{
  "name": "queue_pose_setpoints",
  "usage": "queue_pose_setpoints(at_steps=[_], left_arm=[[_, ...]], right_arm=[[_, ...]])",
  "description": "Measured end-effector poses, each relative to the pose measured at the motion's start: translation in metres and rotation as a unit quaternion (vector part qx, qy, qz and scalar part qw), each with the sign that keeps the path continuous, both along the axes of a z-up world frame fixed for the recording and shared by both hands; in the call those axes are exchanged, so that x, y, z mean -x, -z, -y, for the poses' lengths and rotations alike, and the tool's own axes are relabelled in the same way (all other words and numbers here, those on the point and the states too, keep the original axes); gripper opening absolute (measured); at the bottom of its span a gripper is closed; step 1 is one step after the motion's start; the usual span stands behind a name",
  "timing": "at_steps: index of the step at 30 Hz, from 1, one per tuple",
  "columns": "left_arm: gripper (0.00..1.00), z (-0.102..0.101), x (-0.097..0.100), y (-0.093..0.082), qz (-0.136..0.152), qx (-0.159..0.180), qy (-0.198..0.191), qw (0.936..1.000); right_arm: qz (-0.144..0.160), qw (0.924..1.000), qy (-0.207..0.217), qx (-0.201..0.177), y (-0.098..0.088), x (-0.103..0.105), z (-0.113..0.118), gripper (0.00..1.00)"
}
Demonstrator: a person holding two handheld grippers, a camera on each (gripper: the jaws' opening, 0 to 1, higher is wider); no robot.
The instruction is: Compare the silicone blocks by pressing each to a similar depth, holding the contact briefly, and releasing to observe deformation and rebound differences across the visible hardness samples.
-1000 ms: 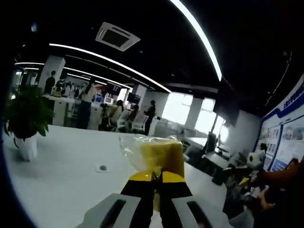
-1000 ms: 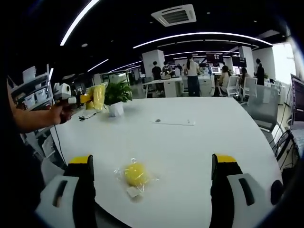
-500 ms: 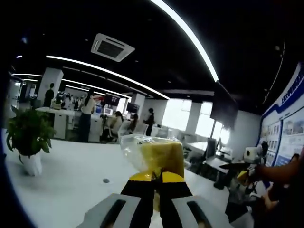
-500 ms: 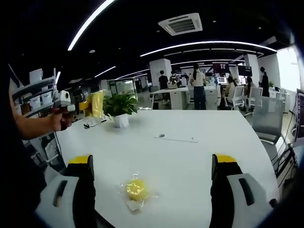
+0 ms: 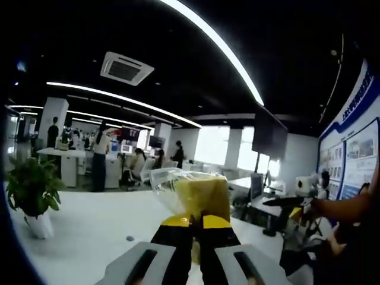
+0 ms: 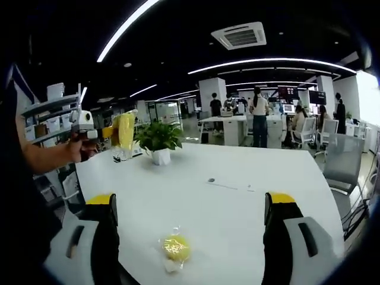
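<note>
In the left gripper view my left gripper (image 5: 196, 221) is shut on a yellow silicone block (image 5: 200, 195) wrapped in clear plastic, held up above the white table (image 5: 89, 237). The right gripper view has that same left gripper (image 6: 102, 133) at the far left, held by a person's hand (image 6: 78, 148), with the bagged yellow block (image 6: 124, 132) in it. My right gripper (image 6: 189, 205) is open, its jaws wide apart above the table (image 6: 237, 214). A second yellow block (image 6: 176, 248) in clear plastic lies on the table between them, untouched.
A potted plant (image 6: 158, 141) in a white pot stands on the table's far side, also as the plant (image 5: 31, 191) at the left. A small dark disc (image 6: 211, 180) and a thin strip lie mid-table. Shelves (image 6: 41, 127), office desks and several people fill the background.
Both views have tilted upward, so the table sits lower. The left gripper keeps its hold on the bagged block. The block on the table has not moved.
</note>
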State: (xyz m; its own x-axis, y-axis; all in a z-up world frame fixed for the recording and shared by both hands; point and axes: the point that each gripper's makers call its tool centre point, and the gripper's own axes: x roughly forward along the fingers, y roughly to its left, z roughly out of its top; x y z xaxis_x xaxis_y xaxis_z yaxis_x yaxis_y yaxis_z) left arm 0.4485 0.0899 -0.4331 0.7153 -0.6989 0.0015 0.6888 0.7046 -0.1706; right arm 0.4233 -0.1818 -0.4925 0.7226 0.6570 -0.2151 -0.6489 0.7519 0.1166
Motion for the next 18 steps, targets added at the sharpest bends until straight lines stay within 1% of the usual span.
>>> queue_pose_setpoints(at_steps=[5,9,14,18], left_arm=[[0.01,0.003,0.006,-0.004,0.003,0.001,0.003,1.0],[0.01,0.006,0.012,-0.004,0.006,-0.005,0.005,1.0],[0.01,0.008,0.015,-0.006,0.01,-0.006,0.005,0.9999],[0.01,0.009,0.018,-0.01,0.012,-0.004,0.007,0.9999]], right_arm=[[0.012,0.9998,-0.017,0.005,-0.017,-0.004,-0.006,0.96],[0.022,0.9993,-0.03,0.001,-0.03,-0.009,-0.012,0.96],[0.03,0.9982,-0.053,0.0,-0.041,-0.012,-0.025,0.96],[0.035,0.9969,-0.07,0.001,-0.048,-0.012,-0.036,0.96]])
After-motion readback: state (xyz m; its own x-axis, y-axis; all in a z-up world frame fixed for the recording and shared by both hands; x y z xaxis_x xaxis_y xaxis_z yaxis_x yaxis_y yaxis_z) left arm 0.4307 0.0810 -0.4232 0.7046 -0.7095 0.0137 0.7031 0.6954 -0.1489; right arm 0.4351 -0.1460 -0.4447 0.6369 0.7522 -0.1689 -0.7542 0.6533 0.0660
